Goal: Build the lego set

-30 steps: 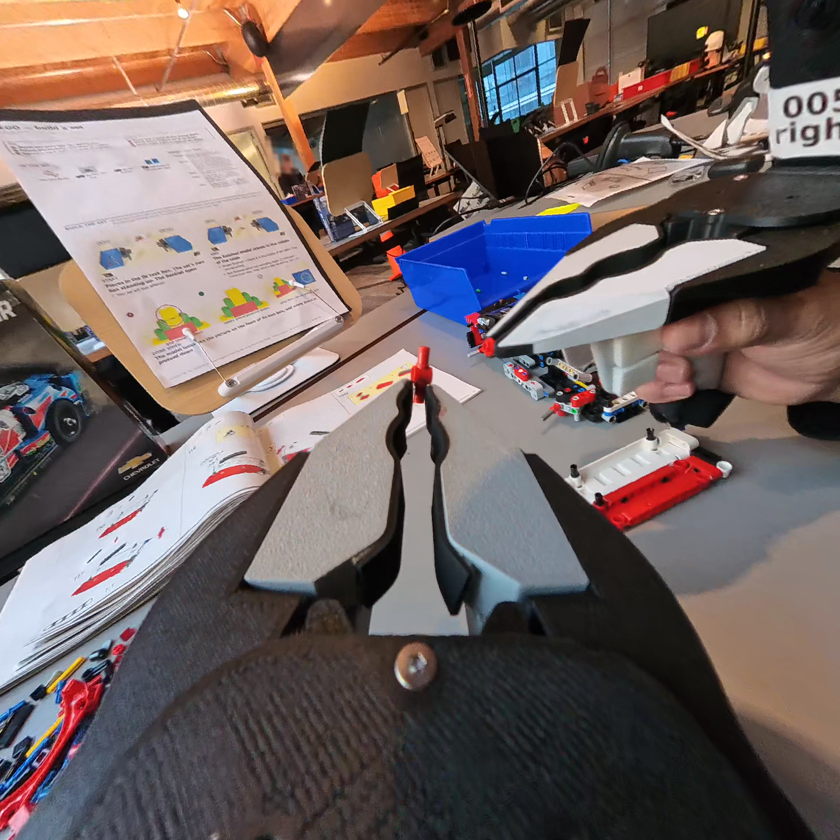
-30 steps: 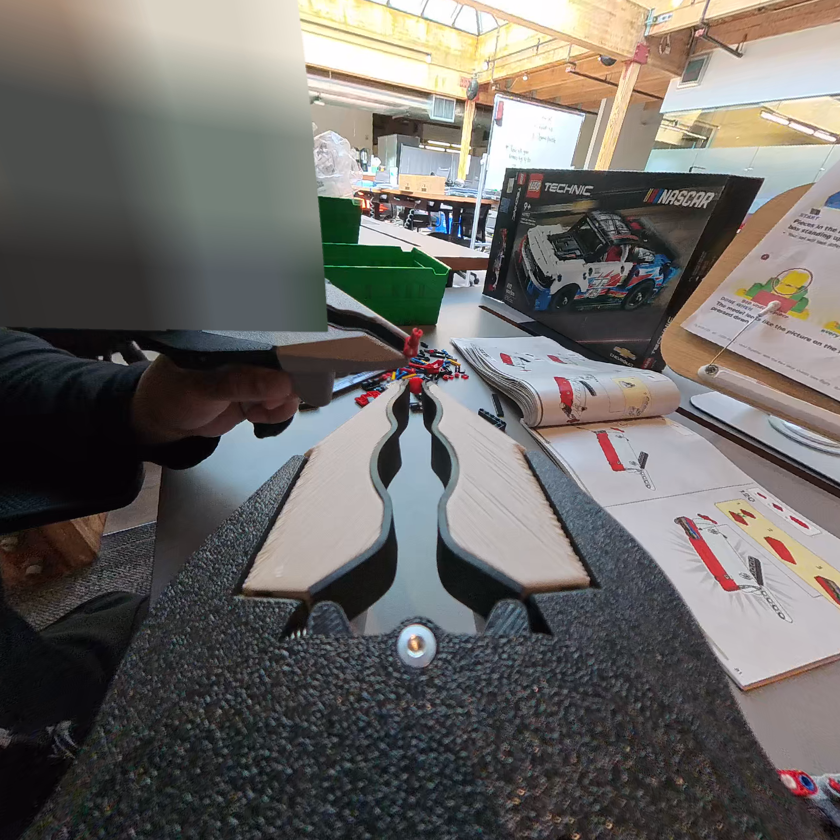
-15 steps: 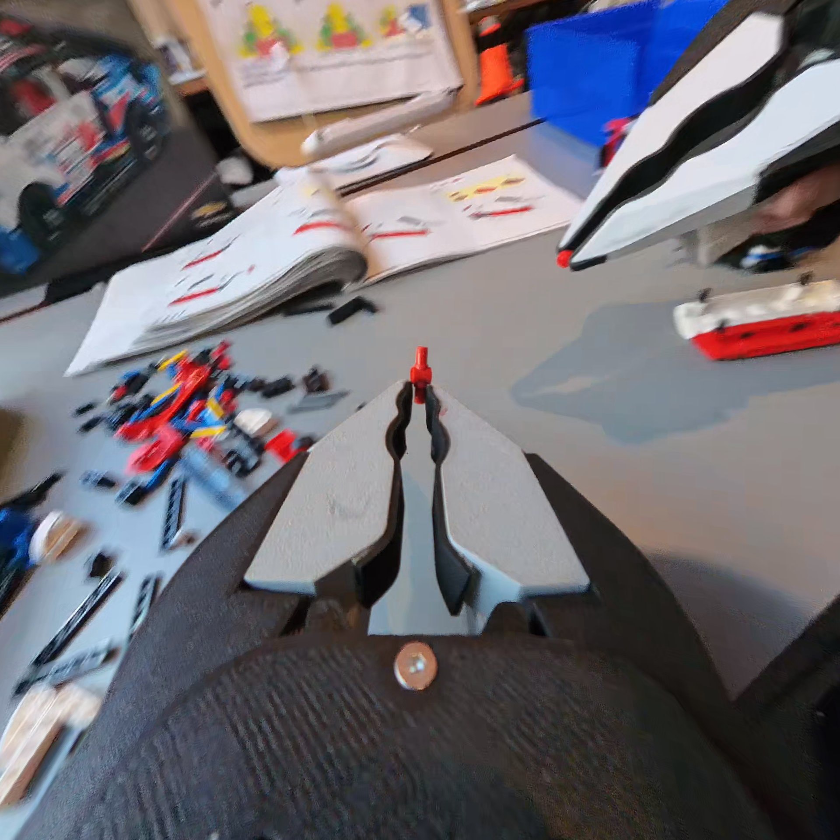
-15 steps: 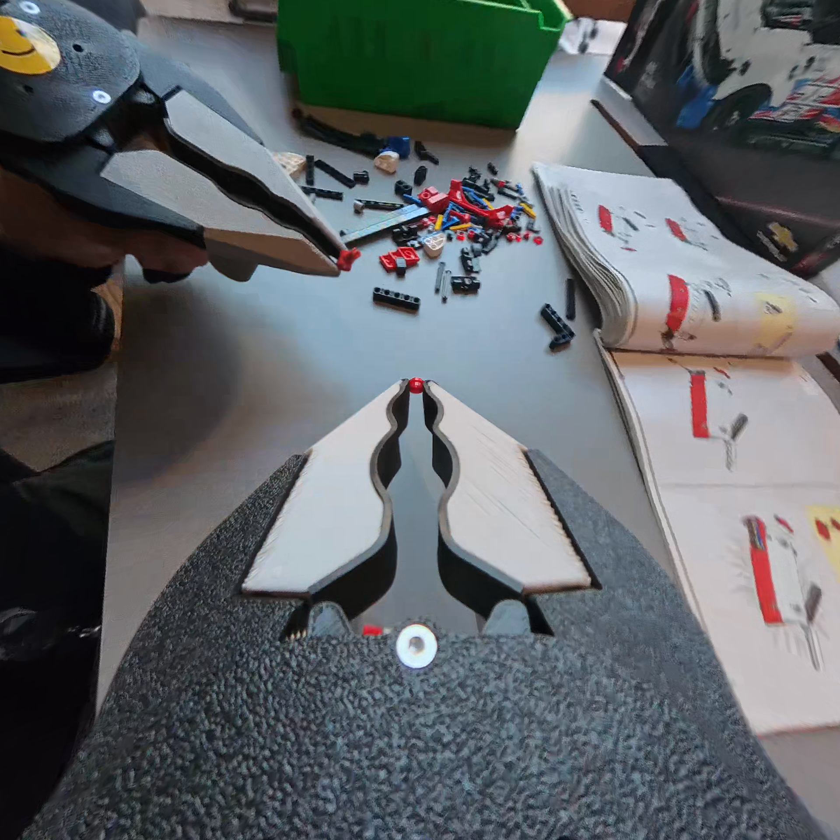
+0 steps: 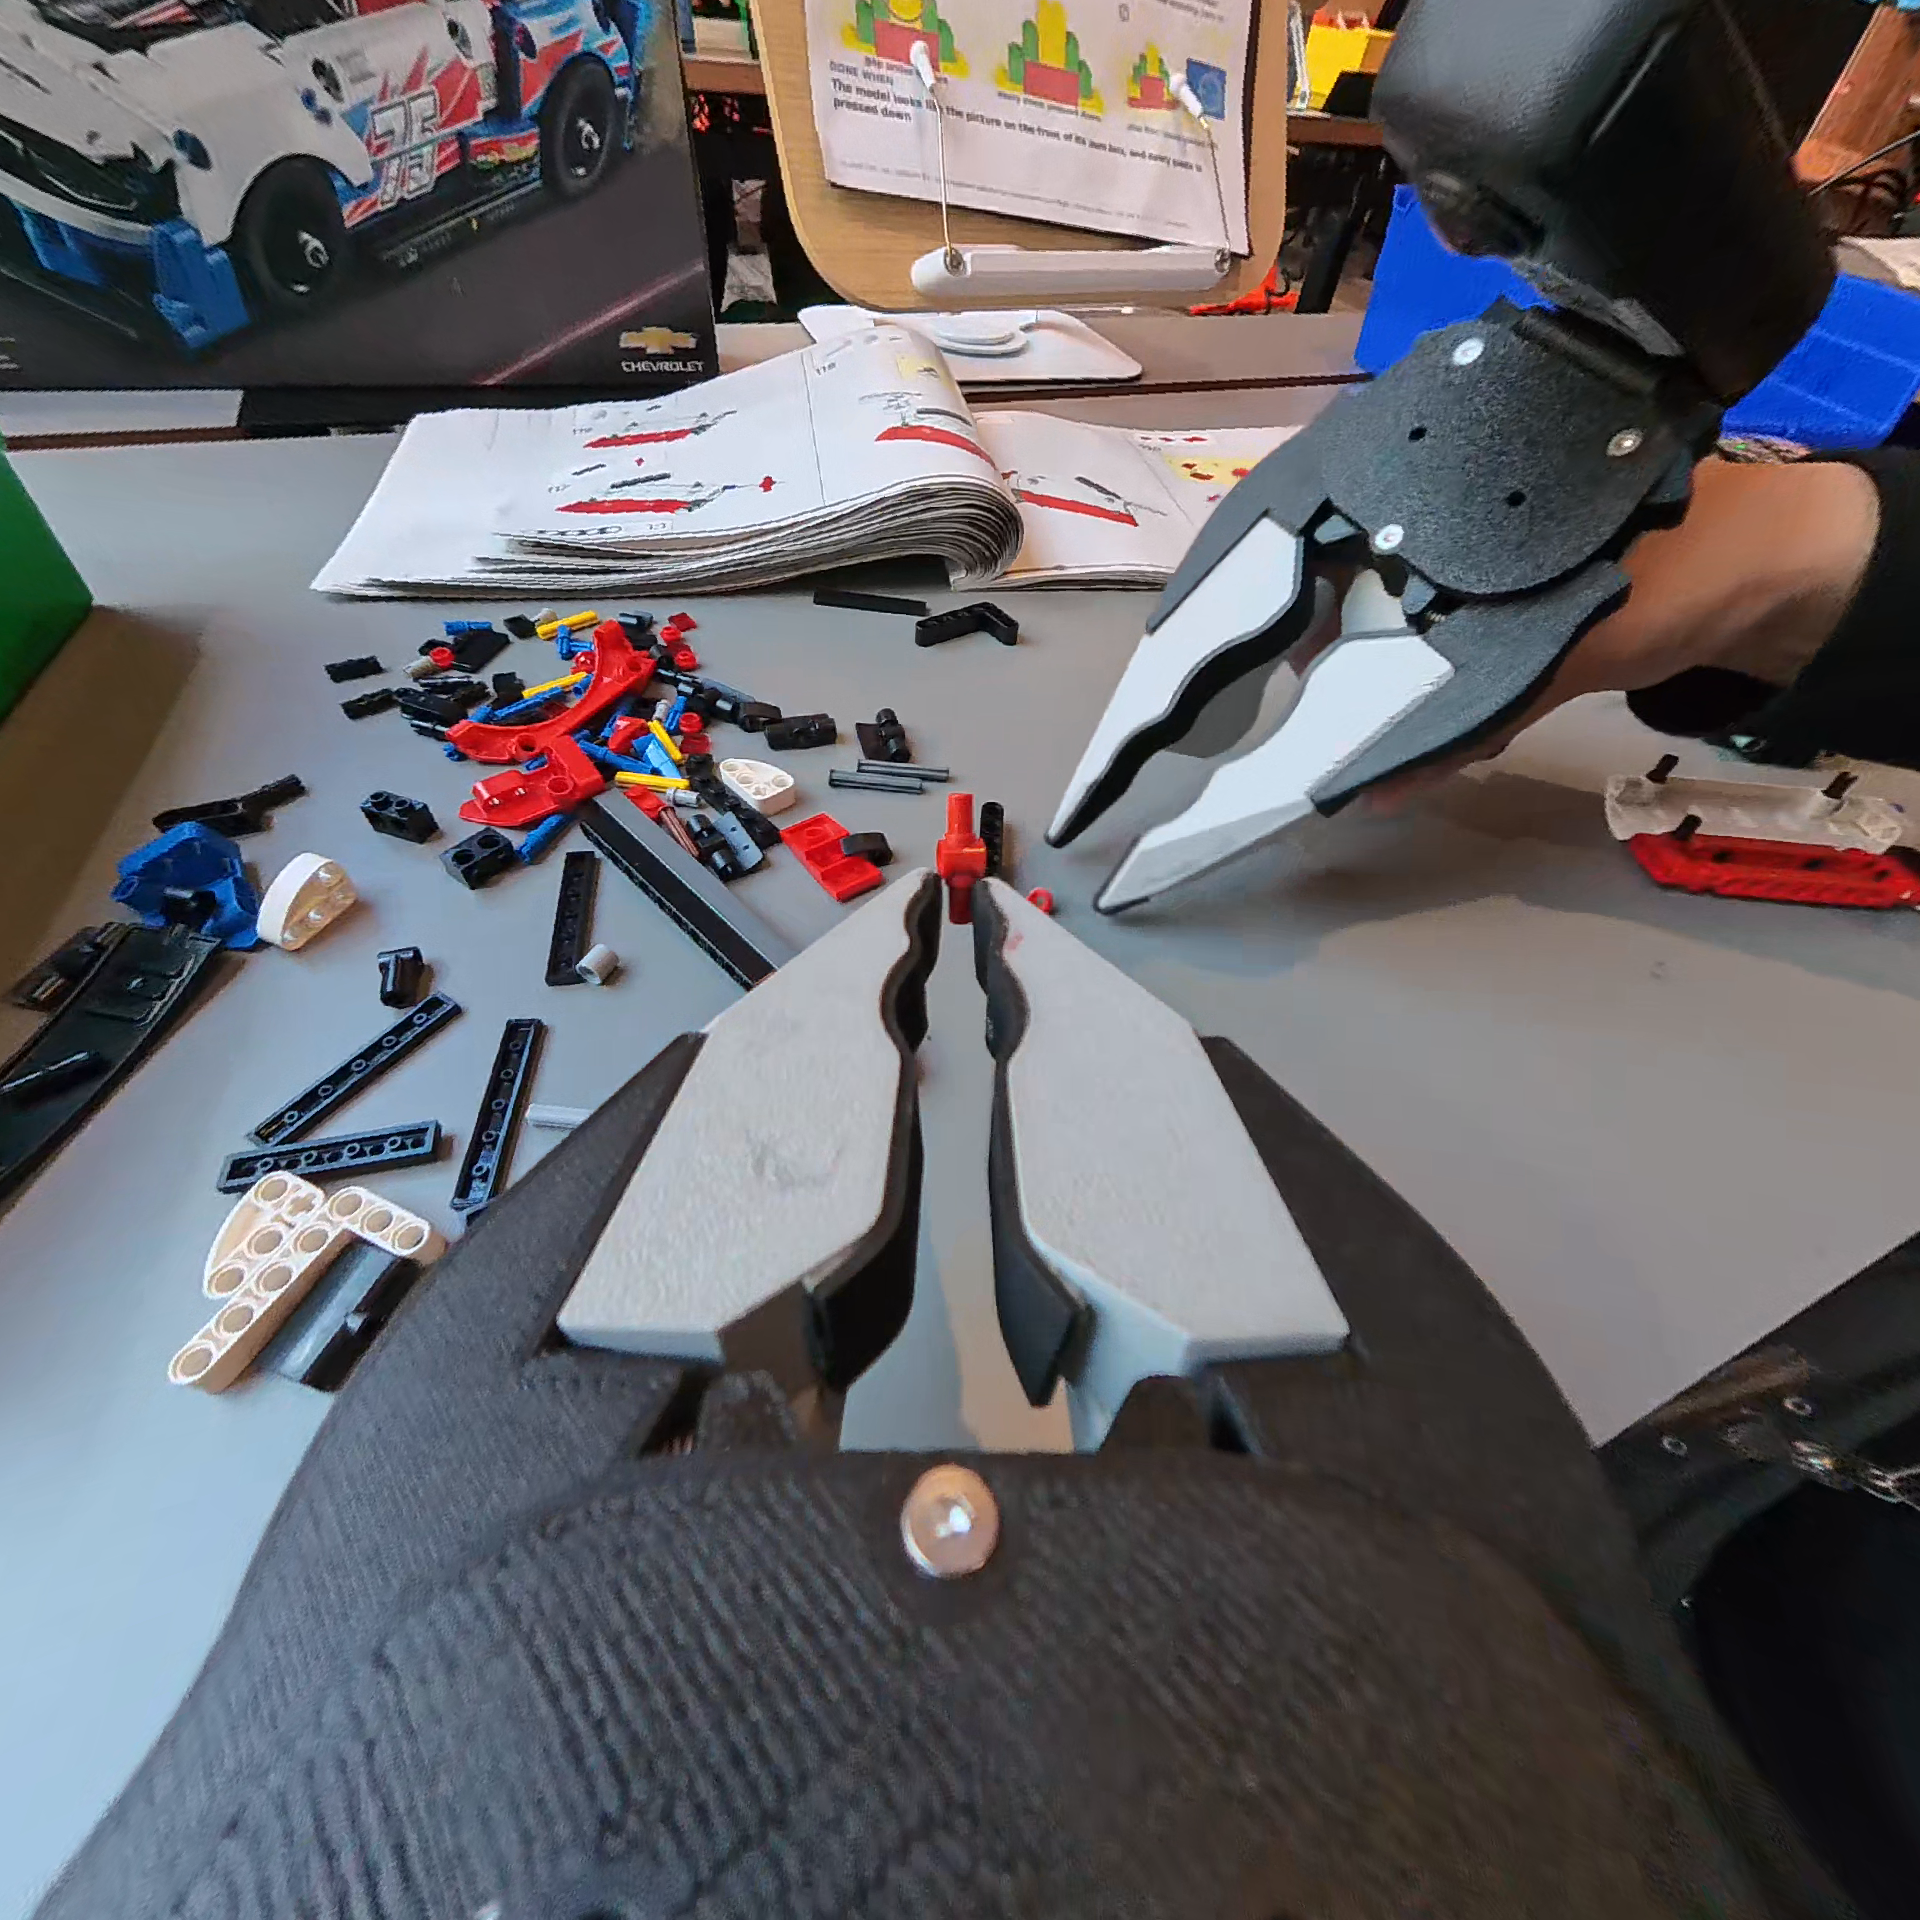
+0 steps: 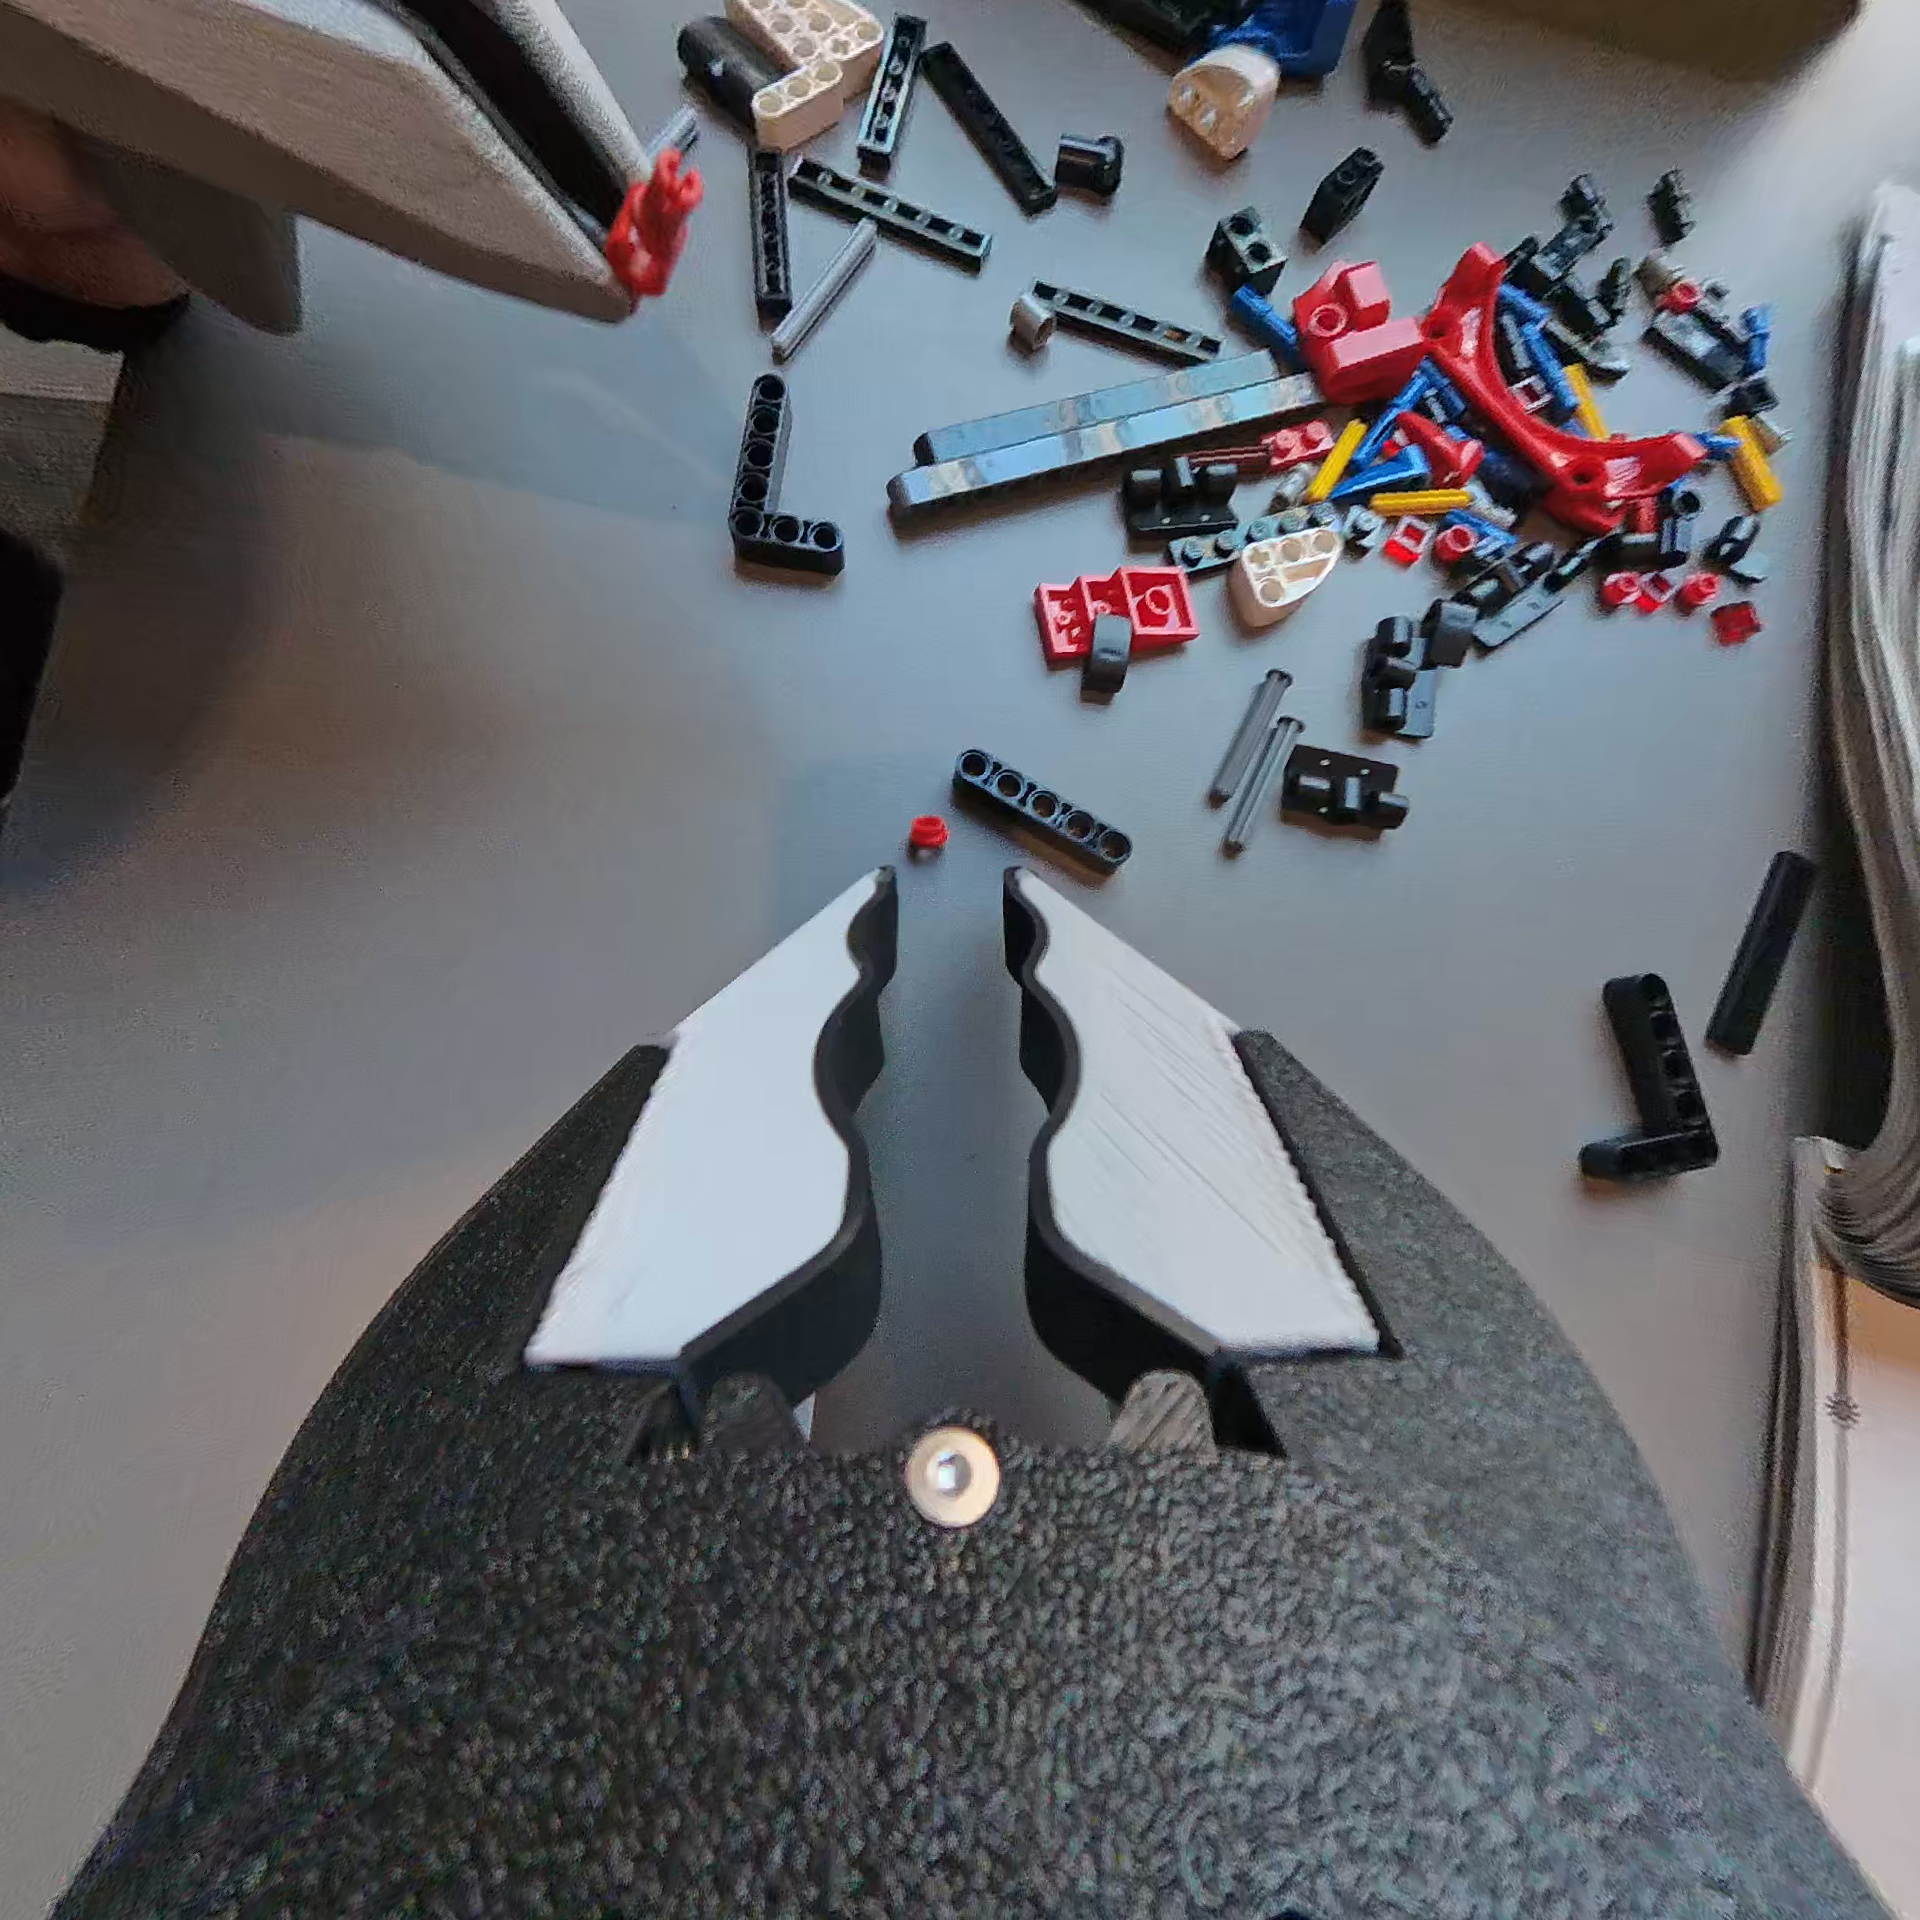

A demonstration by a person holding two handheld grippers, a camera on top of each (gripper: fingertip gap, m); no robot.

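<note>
Tabletop (image 5: 1455,1091) (grey, brick-strewn): left hand-held gripper (image 5: 957,900) pinches red pin (image 5: 958,852); right hand-held gripper (image 6: 948,883) gapes.

Set box (image 5: 343,208): lettering and numerals are printed, upper left.
Clipped sheet (image 5: 1039,114): printed lines, top centre.
Booklet (image 5: 727,488): small numerals are printed.

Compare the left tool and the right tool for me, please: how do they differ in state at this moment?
The left tool is shut on a red connector piece that sticks out past its tips; the right tool is open and holds nothing. The left tool is off the grey table, while the right tool points down at it, just short of a small red bush lying there. Both have pale fingers with wavy black inner edges.
</note>
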